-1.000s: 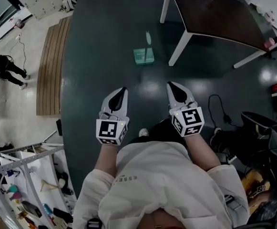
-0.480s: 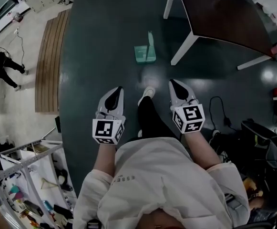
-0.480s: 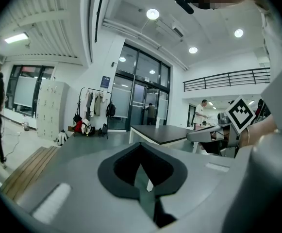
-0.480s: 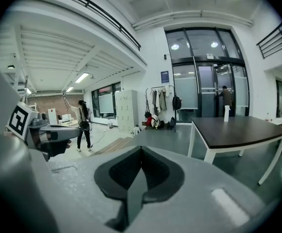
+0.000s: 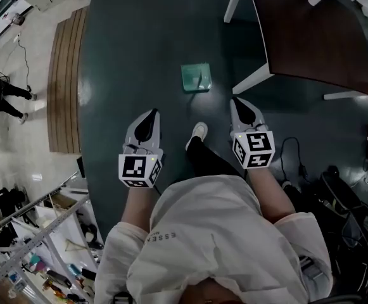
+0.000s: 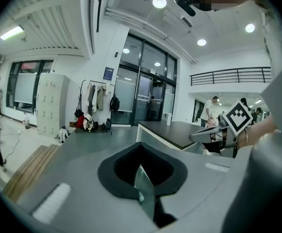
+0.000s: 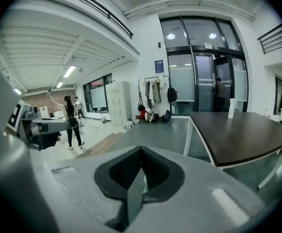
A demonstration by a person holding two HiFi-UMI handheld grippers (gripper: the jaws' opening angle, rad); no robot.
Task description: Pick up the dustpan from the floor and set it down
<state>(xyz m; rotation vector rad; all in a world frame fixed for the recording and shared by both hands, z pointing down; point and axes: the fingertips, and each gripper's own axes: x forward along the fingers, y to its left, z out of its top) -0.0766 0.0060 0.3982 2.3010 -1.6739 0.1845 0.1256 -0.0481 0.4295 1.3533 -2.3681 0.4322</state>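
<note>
Both grippers advanced with walking person; pale green plastic dustpan [image 5: 196, 77] sits nearer than before. Dustpan on dark grey floor [image 5: 139, 49], near white table leg [image 5: 252, 80], ahead of grippers, untouched. Grey left gripper [image 5: 151, 116] clenched, empty. Grey right gripper [image 5: 239, 106] clenched, empty. Approach only; grasp, lift, set-down outstanding.
</note>
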